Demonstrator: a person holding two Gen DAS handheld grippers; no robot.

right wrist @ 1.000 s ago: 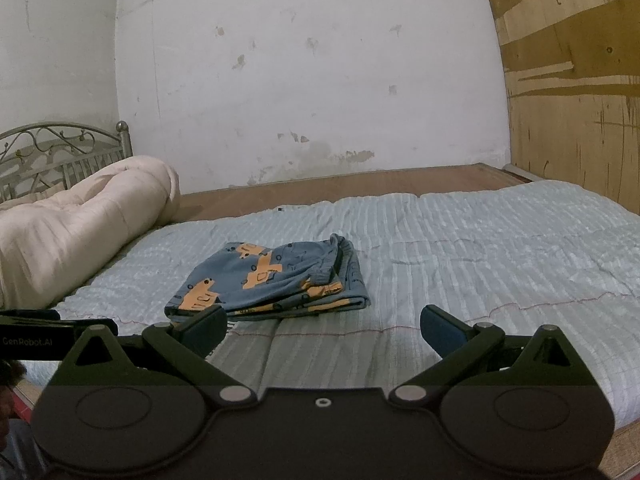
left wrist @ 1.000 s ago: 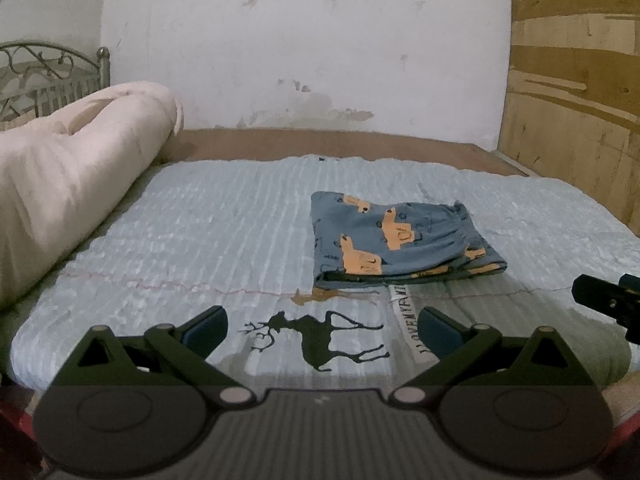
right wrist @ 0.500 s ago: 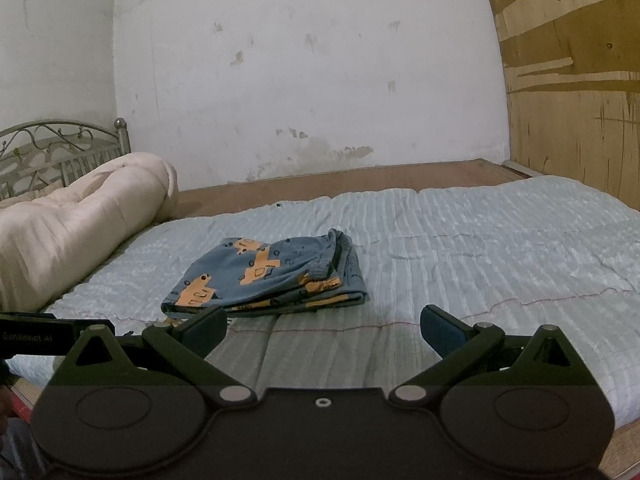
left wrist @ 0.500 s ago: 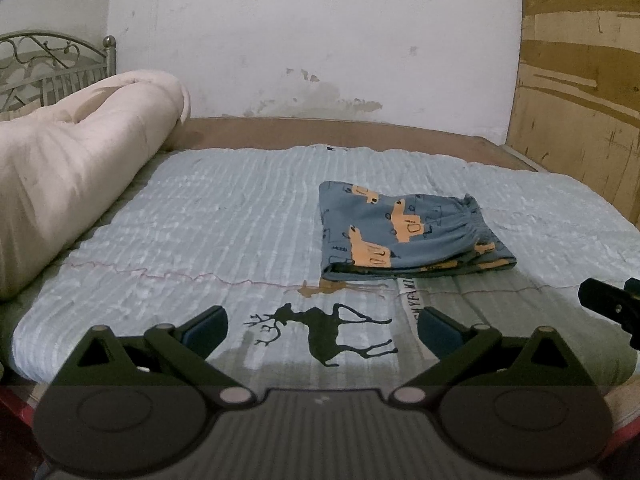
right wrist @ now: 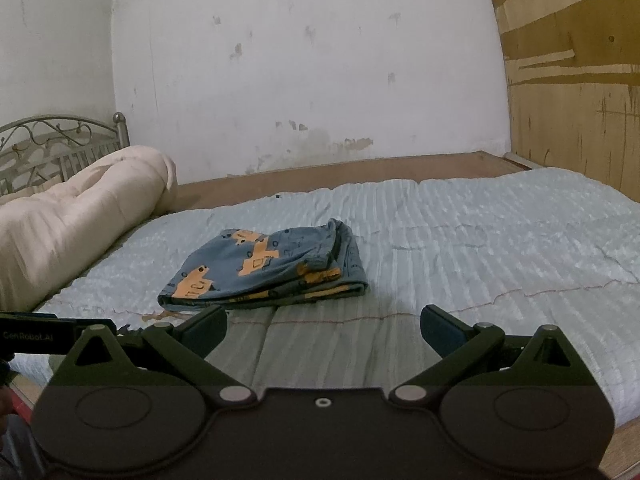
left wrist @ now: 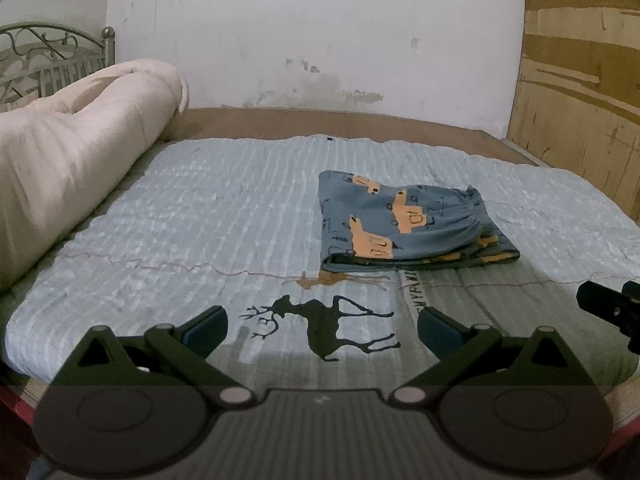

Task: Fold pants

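Left wrist view shows the left gripper (left wrist: 322,326) with its jaws spread wide and nothing between them, hanging over the near edge of the bed (left wrist: 224,216). Just beyond the jaws a black deer print (left wrist: 324,326) marks the bed's pale blue quilt. Past the deer, a little to the right, lie the pants (left wrist: 404,226), folded into a compact blue bundle with orange figures, flat on the bed and apart from both grippers. A rolled cream blanket (left wrist: 76,132) lies along the bed's left side, against a metal headboard (left wrist: 48,56). From the right wrist view, the right gripper (right wrist: 323,326) also has its jaws spread and empty, near the bed's front edge, with the pants (right wrist: 264,270) beyond them and slightly left. A stained white wall (right wrist: 304,60) stands behind the bed.
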